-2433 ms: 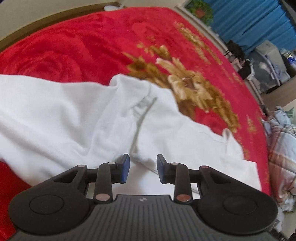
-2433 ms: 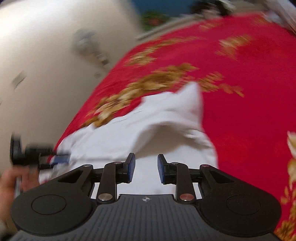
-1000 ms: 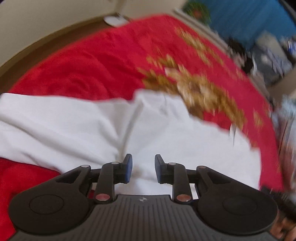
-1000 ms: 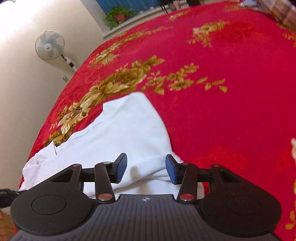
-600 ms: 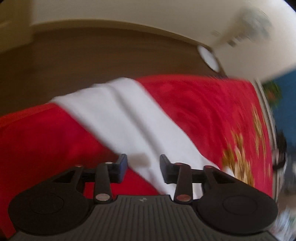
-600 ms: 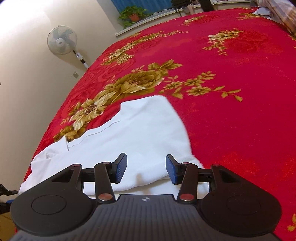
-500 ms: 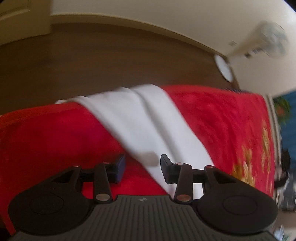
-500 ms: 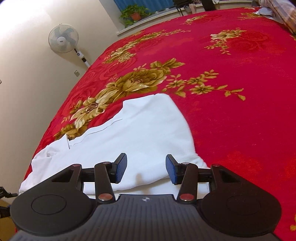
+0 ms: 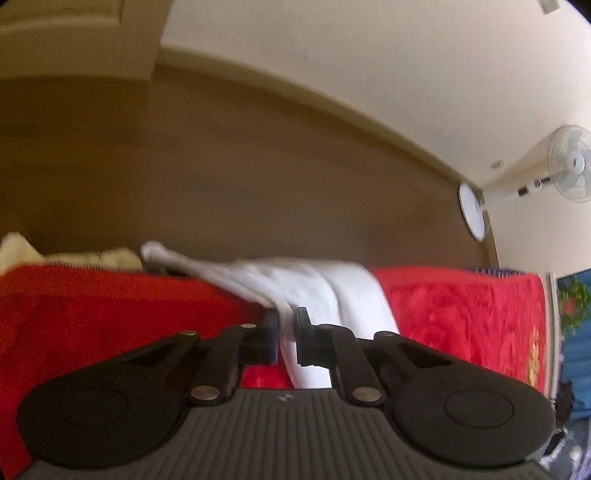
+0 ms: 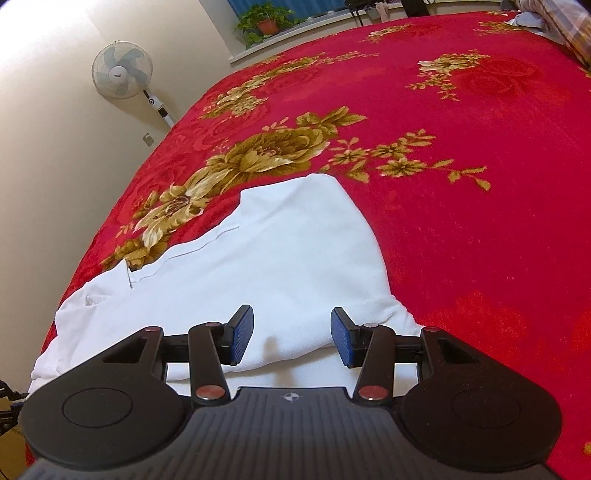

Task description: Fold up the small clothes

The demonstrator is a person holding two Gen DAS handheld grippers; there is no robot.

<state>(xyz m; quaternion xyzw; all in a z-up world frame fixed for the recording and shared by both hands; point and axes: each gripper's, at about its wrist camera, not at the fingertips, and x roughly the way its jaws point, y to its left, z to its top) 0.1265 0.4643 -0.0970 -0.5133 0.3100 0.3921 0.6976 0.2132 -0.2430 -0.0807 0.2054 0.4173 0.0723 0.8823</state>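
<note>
A white garment (image 10: 280, 258) lies spread on a red blanket with gold flowers (image 10: 461, 184). In the left wrist view one end of the white garment (image 9: 325, 288) hangs over the blanket's edge (image 9: 461, 314) towards the floor. My left gripper (image 9: 286, 328) is closing its jaws, and a bunched ridge of that cloth is pinched between them. My right gripper (image 10: 291, 336) stands open just above the near part of the garment; a soft fold lies below the gap, clear of the blue pads (image 10: 242, 334).
A brown wood floor (image 9: 221, 166) lies beyond the bed's edge, with a white standing fan (image 9: 569, 168) by the wall. The fan (image 10: 122, 70) also shows at the back left, a potted plant (image 10: 264, 18) on the sill. Cream bedding (image 9: 74, 256) peeks out at the blanket's edge.
My left gripper swung from over the garment's middle to the bed's edge, rolled, and closed from open onto the cloth's end. The right gripper stayed open in place.
</note>
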